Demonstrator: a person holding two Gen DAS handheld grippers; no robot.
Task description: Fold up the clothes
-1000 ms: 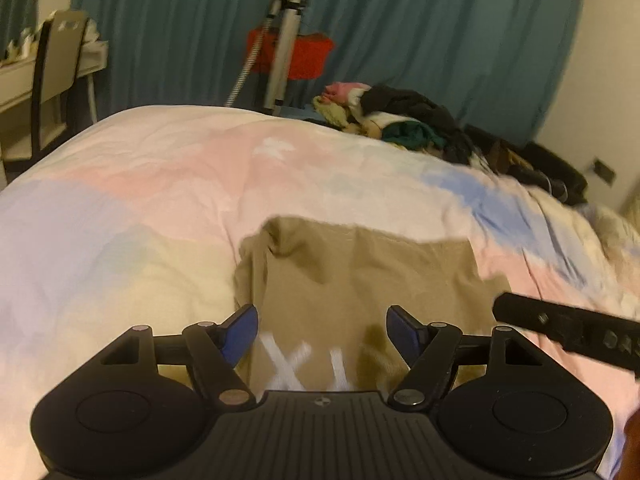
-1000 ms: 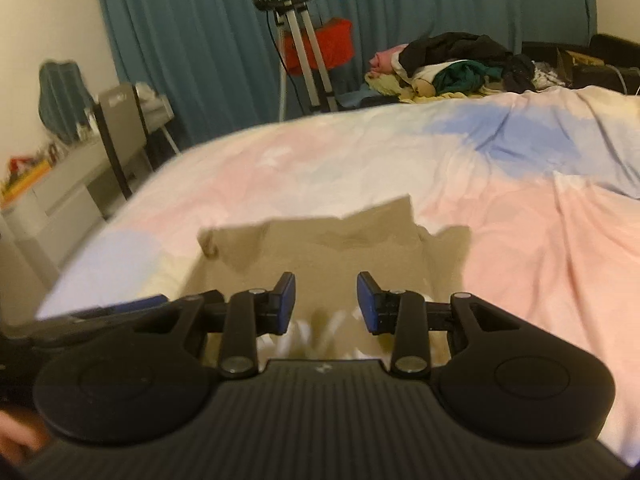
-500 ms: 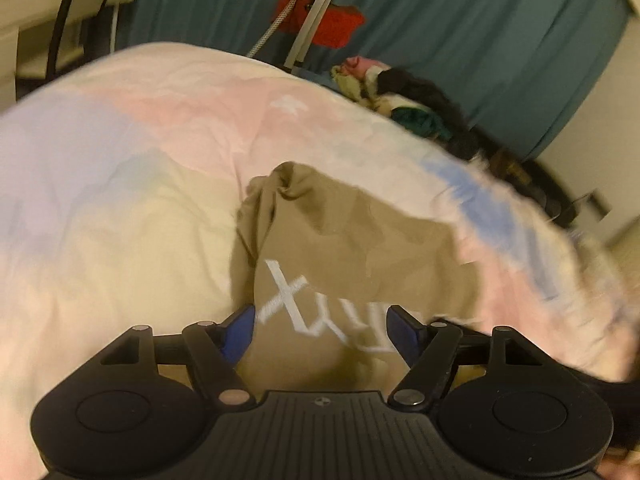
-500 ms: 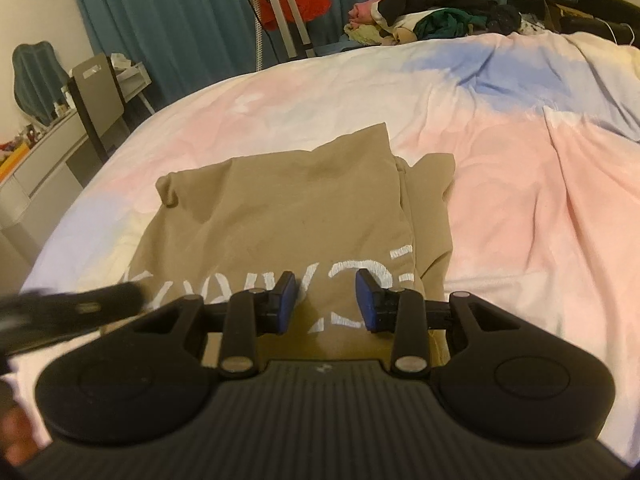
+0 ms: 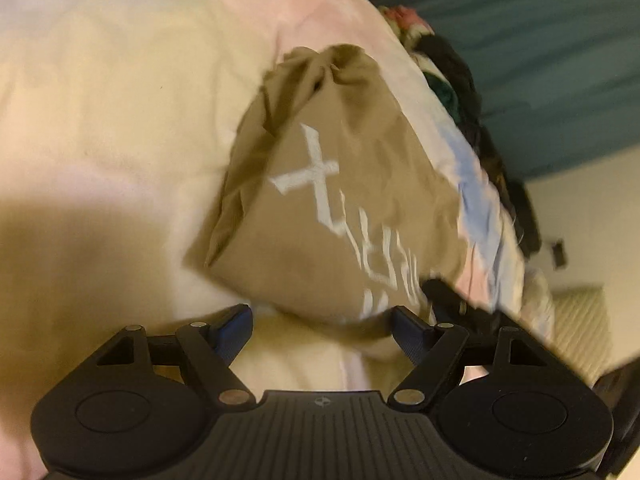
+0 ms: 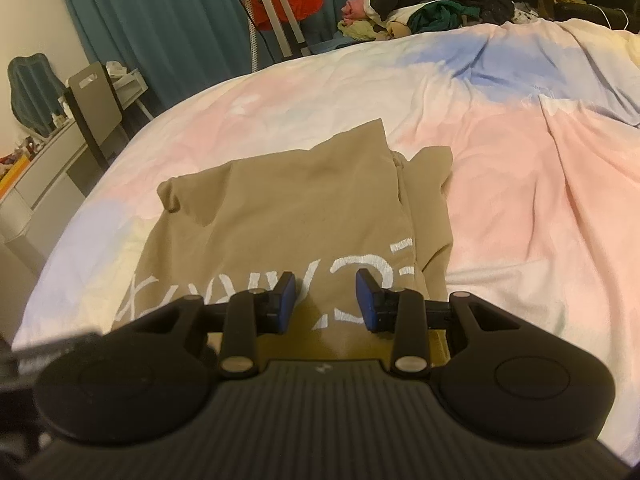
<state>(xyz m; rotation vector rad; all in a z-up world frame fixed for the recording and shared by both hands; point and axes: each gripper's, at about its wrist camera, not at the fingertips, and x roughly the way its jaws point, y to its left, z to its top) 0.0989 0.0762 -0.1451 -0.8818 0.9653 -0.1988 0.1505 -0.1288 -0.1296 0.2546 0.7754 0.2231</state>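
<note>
A tan garment (image 6: pixel 280 208) with white lettering lies partly folded on the pastel bedspread (image 6: pixel 520 180). In the right wrist view my right gripper (image 6: pixel 326 300) hovers over the lettering near the garment's front edge. Its jaws stand a little apart with nothing pinched. In the left wrist view the picture is tilted and the garment (image 5: pixel 340 200) runs diagonally. My left gripper (image 5: pixel 322 326) is wide open at the garment's near corner, and the blue pads (image 5: pixel 236 326) touch no cloth. The dark tip of the right gripper (image 5: pixel 444 296) shows beside the lettering.
A heap of mixed clothes (image 6: pixel 432 8) sits at the bed's far edge before a teal curtain. A tripod (image 6: pixel 280 20) with something red behind it stands beyond the bed. A chair and desk (image 6: pixel 92 96) are off the bed's left side.
The left gripper has rolled and dropped closer to the garment's left corner, so its view is now tilted. The right gripper sank a little toward the lettering, then held still.
</note>
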